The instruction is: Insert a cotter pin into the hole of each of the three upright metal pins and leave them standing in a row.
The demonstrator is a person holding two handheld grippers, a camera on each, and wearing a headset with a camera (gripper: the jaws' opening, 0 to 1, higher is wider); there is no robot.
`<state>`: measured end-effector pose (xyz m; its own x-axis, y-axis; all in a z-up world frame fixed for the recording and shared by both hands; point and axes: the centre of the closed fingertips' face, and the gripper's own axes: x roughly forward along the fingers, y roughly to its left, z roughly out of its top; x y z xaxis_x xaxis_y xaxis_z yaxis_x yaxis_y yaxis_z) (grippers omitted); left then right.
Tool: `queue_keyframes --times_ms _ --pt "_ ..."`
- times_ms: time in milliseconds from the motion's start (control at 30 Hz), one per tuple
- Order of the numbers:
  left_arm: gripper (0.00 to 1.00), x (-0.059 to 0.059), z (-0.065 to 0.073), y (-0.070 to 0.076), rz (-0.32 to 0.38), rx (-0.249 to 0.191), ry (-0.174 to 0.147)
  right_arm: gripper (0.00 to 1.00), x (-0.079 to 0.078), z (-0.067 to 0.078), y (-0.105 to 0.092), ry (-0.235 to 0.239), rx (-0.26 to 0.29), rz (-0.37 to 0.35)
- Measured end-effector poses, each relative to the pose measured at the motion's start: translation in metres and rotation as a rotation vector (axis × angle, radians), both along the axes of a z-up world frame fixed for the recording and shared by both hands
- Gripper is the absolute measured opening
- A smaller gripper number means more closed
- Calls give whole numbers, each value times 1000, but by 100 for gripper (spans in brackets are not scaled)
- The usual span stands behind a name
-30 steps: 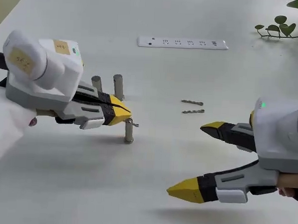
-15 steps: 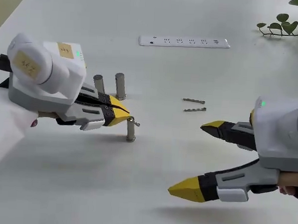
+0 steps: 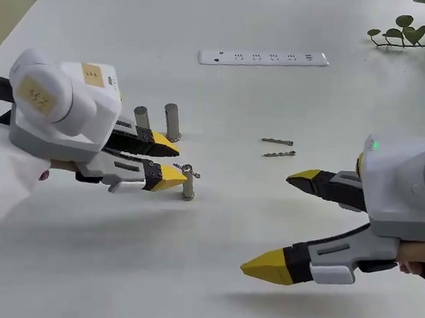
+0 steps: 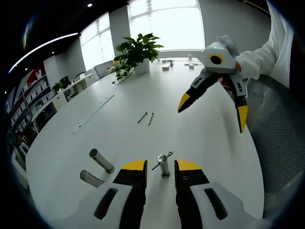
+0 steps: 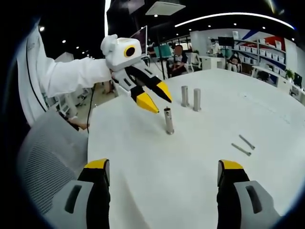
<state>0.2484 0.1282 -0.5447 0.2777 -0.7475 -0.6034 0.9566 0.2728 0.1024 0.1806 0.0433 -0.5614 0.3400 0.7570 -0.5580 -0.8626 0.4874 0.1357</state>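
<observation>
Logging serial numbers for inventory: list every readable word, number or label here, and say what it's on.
No text here can be read.
On the left gripper, the tan sticker and the top sticker: writing too blurred to read.
On the power strip: markings too small to read.

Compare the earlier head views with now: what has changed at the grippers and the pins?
The left gripper, shut at the front metal pin earlier, has opened. Its jaws now flank that pin, which stands with a cotter pin through its top. Unchanged: right gripper open, two rear pins, two loose cotter pins.
</observation>
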Motion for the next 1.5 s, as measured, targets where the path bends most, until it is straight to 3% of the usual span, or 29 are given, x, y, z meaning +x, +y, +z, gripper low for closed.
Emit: queue_keyframes --times_ms 133,433,533,567,700,1500 --pt "22 1 -3 -2 -21 27 7 92 -1 -1 -1 6 8 0" --pt "19 2 -12 -6 -32 36 44 91 1 0 -7 10 12 -11" --pt "13 1 -13 -6 -8 21 86 91 2 2 -9 6 19 -12" --pt "11 2 -12 -6 -11 21 76 91 2 2 -10 6 18 -12" --pt "7 0 -11 -6 -7 14 87 90 2 2 -10 8 11 -11" --pt "6 -11 -13 -6 68 -10 112 85 5 6 -2 -3 1 39"
